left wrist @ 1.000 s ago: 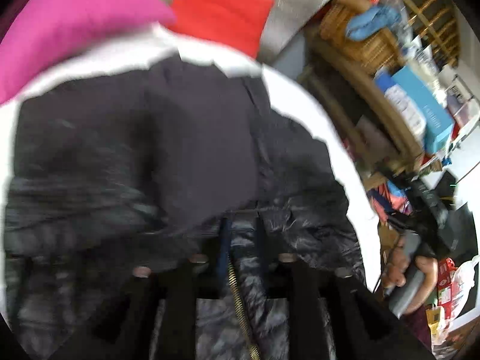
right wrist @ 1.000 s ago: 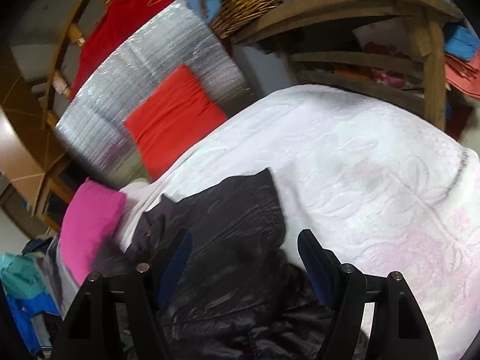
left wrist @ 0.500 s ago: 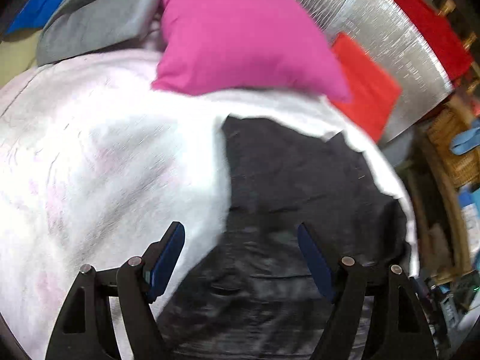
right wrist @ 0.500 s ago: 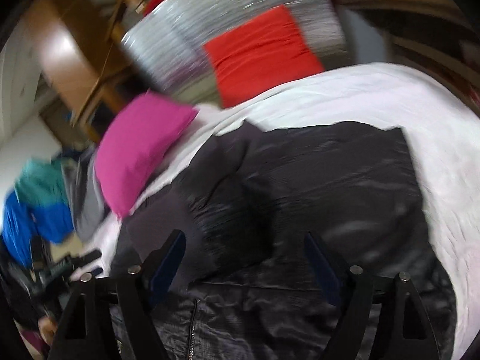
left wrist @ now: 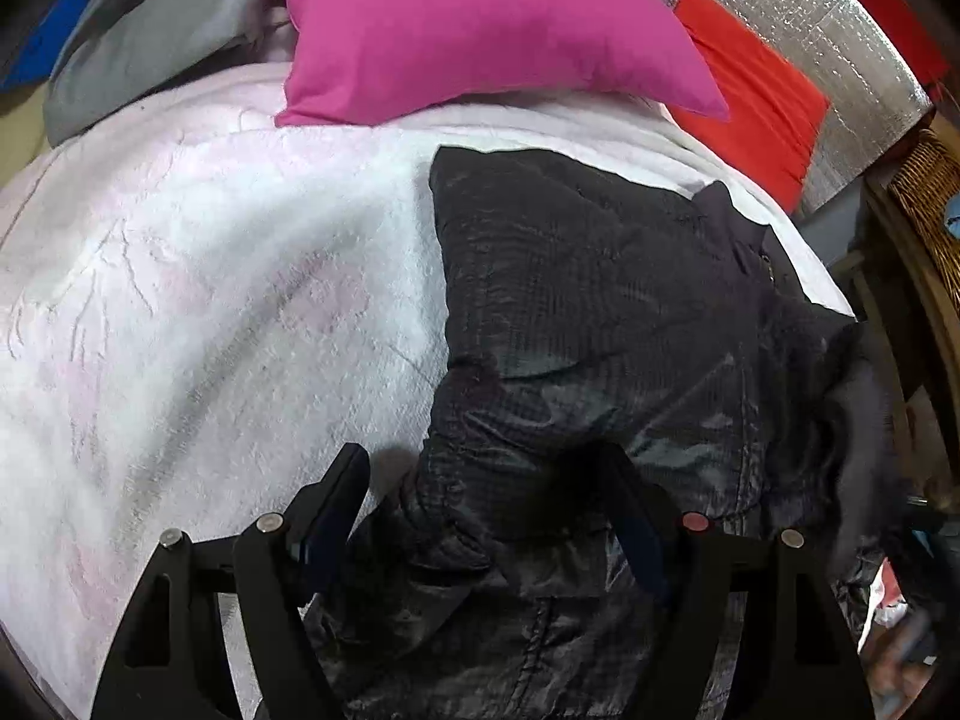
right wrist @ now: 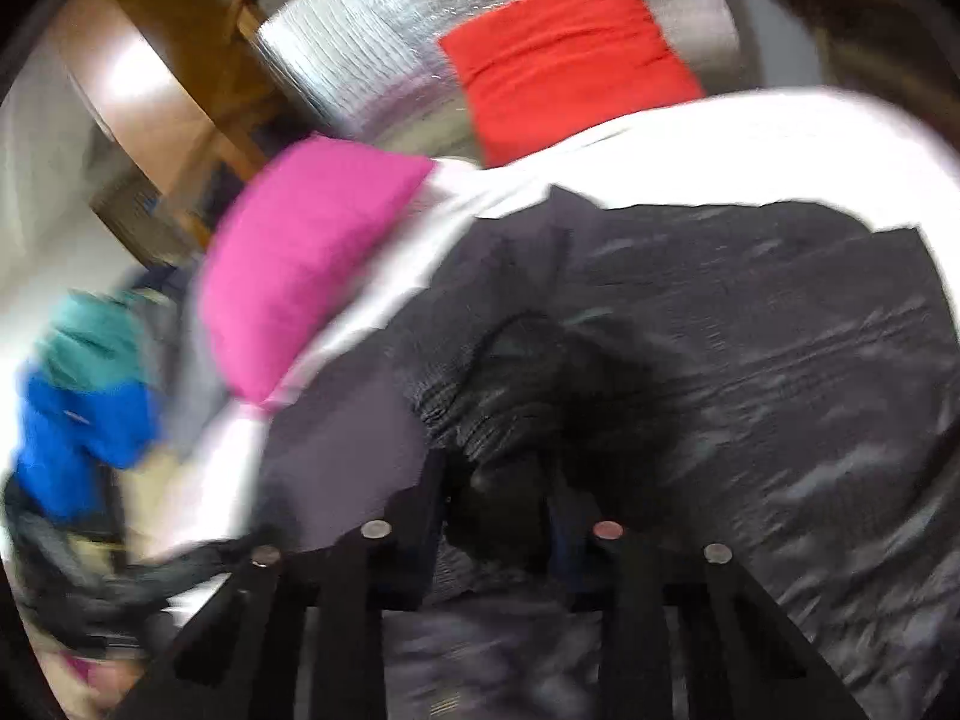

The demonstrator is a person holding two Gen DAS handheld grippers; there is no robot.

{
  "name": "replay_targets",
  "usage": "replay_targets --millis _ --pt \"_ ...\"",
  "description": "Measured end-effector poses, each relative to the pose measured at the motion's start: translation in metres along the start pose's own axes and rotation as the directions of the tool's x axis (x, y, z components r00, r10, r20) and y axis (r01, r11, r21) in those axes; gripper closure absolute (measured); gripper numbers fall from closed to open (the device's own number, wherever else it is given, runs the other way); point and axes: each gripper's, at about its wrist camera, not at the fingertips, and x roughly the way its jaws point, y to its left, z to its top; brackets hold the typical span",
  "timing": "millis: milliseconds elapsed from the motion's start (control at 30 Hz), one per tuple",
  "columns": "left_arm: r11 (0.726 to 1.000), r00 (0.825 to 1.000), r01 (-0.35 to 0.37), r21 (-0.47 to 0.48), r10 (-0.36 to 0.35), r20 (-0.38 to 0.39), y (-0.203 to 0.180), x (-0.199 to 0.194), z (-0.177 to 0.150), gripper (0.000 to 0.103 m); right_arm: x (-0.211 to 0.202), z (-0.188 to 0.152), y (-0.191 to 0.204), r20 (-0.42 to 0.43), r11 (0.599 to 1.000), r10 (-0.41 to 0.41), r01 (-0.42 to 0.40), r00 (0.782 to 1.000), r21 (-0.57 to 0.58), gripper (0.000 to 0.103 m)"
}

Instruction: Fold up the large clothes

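Black jacket [left wrist: 600, 324] lies spread on the bed's white blanket [left wrist: 210, 300], below the pink pillow [left wrist: 480, 30] and red cushion [left wrist: 762, 102]. Your left claw [left wrist: 486, 498] stands apart over the jacket's near edge, one finger above blanket, the other above fabric, pressing on nothing. Your right claw [right wrist: 492, 516] is closing, a bunched fold of jacket [right wrist: 750, 360] between its narrowed fingers; the view is blurred, but the fabric looks pinched.

Right wrist view's smeared; the black quilted nylon jacket [right wrist: 750, 360] runs off the bottom edge, hem unseen.
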Motion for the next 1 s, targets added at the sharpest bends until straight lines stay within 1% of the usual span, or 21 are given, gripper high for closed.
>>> replay_targets --millis 33,67,100,133,167,200,233,267,333,367,400,467,533,567,633,700,733,800,867,933,1000 --pt "1.0 1.0 -0.003 0.005 0.003 0.008 0.003 -0.003 0.002 0.026 -0.012 0.003 -0.007 0.018 0.993 0.095 -0.096 0.995 0.074 0.074" --pt "1.0 1.0 -0.007 0.011 0.007 0.016 0.002 -0.004 0.002 0.026 -0.022 0.005 -0.018 0.044 0.972 0.177 -0.181 0.983 0.15 0.075" --pt "1.0 1.0 -0.012 0.022 0.011 0.025 0.0 -0.006 0.002 0.026 -0.031 0.006 -0.033 0.073 0.94 0.238 -0.249 0.968 0.234 0.075" --pt "0.999 0.999 -0.016 0.033 0.015 0.028 -0.003 -0.006 0.001 0.026 -0.037 0.005 -0.057 0.103 0.887 0.286 -0.304 0.953 0.348 0.075" --pt "0.999 1.0 -0.016 0.04 0.015 0.027 -0.005 -0.005 0.001 0.026 -0.039 0.002 -0.075 0.115 0.852 0.296 -0.316 0.948 0.417 0.075" --pt "0.999 1.0 -0.014 0.049 0.013 0.02 -0.007 -0.004 0.0 0.026 -0.039 -0.003 -0.091 0.115 0.828 0.28 -0.301 0.953 0.473 0.074" --pt "0.999 1.0 -0.016 0.052 0.015 0.017 -0.007 -0.005 -0.001 0.026 -0.041 -0.009 -0.111 0.102 0.807 0.239 -0.256 0.966 0.532 0.073" --pt "0.998 1.0 -0.023 0.055 0.022 0.016 -0.007 -0.004 -0.001 0.026 -0.045 -0.015 -0.125 0.088 0.8 0.188 -0.205 0.978 0.564 0.073" --pt "0.999 1.0 -0.021 0.048 0.021 0.013 -0.006 -0.003 0.0 0.026 -0.057 -0.018 -0.133 0.048 0.816 0.084 -0.097 0.995 0.57 0.067" --pt "0.999 1.0 -0.019 0.036 0.019 0.013 -0.004 -0.004 0.001 0.026 -0.067 -0.015 -0.131 0.044 0.837 0.027 -0.046 0.999 0.545 0.04" --pt "0.999 1.0 -0.021 0.029 0.02 0.016 -0.003 -0.004 0.002 0.026 -0.079 -0.01 -0.126 0.075 0.862 -0.015 -0.024 0.997 0.506 0.019" --pt "0.999 0.999 -0.025 0.02 0.024 0.028 0.0 -0.009 0.001 0.026 -0.1 -0.004 -0.108 0.144 0.916 -0.078 0.014 0.986 0.402 0.018" --pt "0.999 0.999 -0.026 0.022 0.025 0.032 0.001 -0.012 0.001 0.026 -0.105 0.001 -0.074 0.153 0.974 -0.112 0.078 0.982 0.213 0.016" --pt "0.999 0.999 -0.028 0.025 0.028 0.034 0.001 -0.013 0.001 0.026 -0.101 -0.001 -0.056 0.142 0.988 -0.116 0.1 0.983 0.114 0.014" --pt "0.999 0.998 -0.039 0.022 0.038 0.049 0.001 -0.016 0.003 0.026 -0.081 -0.012 -0.023 0.088 0.988 -0.133 0.139 0.987 -0.071 0.014" --pt "0.998 0.995 -0.062 0.013 0.06 0.077 0.002 -0.02 0.006 0.026 -0.054 -0.025 0.005 0.023 0.957 -0.184 0.185 0.983 -0.225 0.014" --pt "0.997 0.993 -0.073 0.012 0.072 0.09 0.004 -0.024 0.006 0.026 -0.039 -0.034 0.018 0.007 0.932 -0.218 0.211 0.976 -0.297 0.014" --pt "0.993 0.985 -0.116 0.022 0.112 0.128 0.006 -0.032 0.008 0.026 -0.017 -0.05 0.041 0.012 0.877 -0.281 0.262 0.96 -0.402 0.014" --pt "0.987 0.979 -0.156 0.039 0.149 0.139 0.008 -0.034 0.008 0.025 -0.001 -0.072 0.059 0.028 0.821 -0.331 0.303 0.943 -0.484 0.013" --pt "0.987 0.981 -0.157 0.037 0.151 0.122 0.013 -0.031 0.009 0.025 0.02 -0.083 0.068 0.068 0.733 -0.431 0.393 0.9 -0.554 0.013" --pt "0.989 0.984 -0.145 0.03 0.141 0.105 0.017 -0.029 0.009 0.025 0.027 -0.086 0.065 0.155 0.641 -0.519 0.503 0.841 -0.58 0.015"
